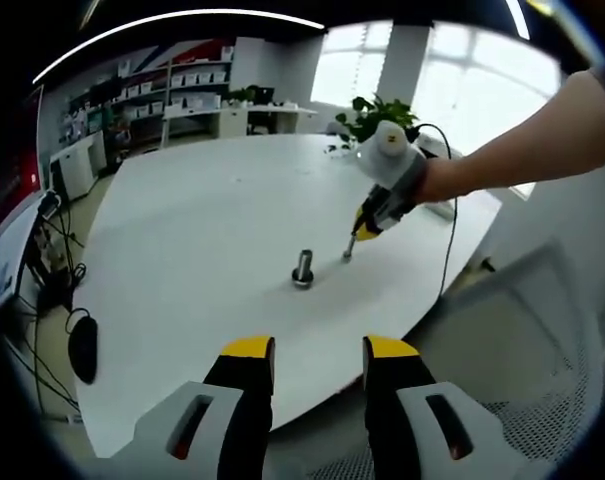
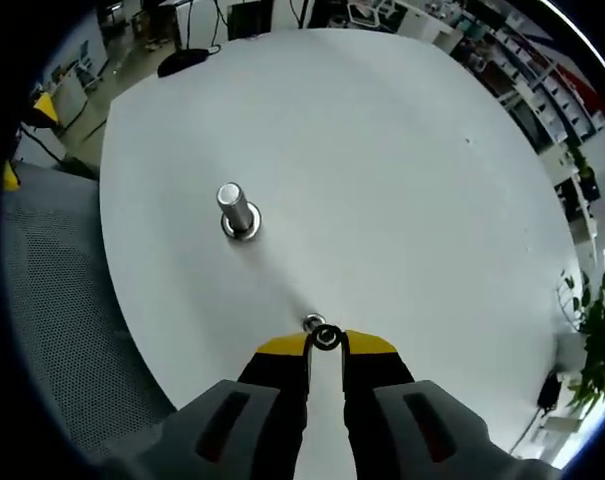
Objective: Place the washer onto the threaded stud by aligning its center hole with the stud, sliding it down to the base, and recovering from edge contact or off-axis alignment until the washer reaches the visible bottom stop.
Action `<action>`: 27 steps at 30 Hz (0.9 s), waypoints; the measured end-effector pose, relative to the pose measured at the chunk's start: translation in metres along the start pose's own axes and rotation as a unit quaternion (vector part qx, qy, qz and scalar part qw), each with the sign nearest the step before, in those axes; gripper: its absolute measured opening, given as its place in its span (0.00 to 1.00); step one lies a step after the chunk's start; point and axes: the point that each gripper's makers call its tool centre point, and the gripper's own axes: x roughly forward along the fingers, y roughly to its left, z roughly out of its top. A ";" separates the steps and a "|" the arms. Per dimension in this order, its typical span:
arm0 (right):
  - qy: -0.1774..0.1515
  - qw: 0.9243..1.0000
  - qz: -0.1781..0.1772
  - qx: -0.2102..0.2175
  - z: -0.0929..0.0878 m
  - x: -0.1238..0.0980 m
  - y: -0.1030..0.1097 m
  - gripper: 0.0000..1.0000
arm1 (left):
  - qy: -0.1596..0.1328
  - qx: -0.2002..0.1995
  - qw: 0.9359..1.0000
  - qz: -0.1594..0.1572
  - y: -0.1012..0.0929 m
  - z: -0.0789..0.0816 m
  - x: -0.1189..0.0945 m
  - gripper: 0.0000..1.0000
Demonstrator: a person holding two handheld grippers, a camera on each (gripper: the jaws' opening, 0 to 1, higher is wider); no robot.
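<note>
The right gripper (image 2: 325, 342), jaws narrowed on the washer (image 2: 325, 337) at the surface (image 2: 402, 180), is at the pick-up step; next, lift, carry left to the upright stud (image 2: 237, 210), and center the hole; the left gripper (image 1: 319, 362) stands wide and empty.

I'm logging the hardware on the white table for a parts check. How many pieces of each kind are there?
Threaded stud: 1
Washer, shut in the right gripper: 1
A second small ring on the table beside it, possibly another washer: 1
Total: 3
</note>
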 end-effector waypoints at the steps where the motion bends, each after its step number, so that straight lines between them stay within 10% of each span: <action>1: 0.000 1.000 0.002 0.001 0.000 0.001 0.000 0.13 | 0.000 0.000 1.000 0.000 0.000 0.000 0.000 0.33; 27: 0.037 0.999 0.034 0.002 -0.012 0.023 0.025 0.14 | 0.004 -0.011 1.000 0.010 0.005 -0.002 0.000 0.33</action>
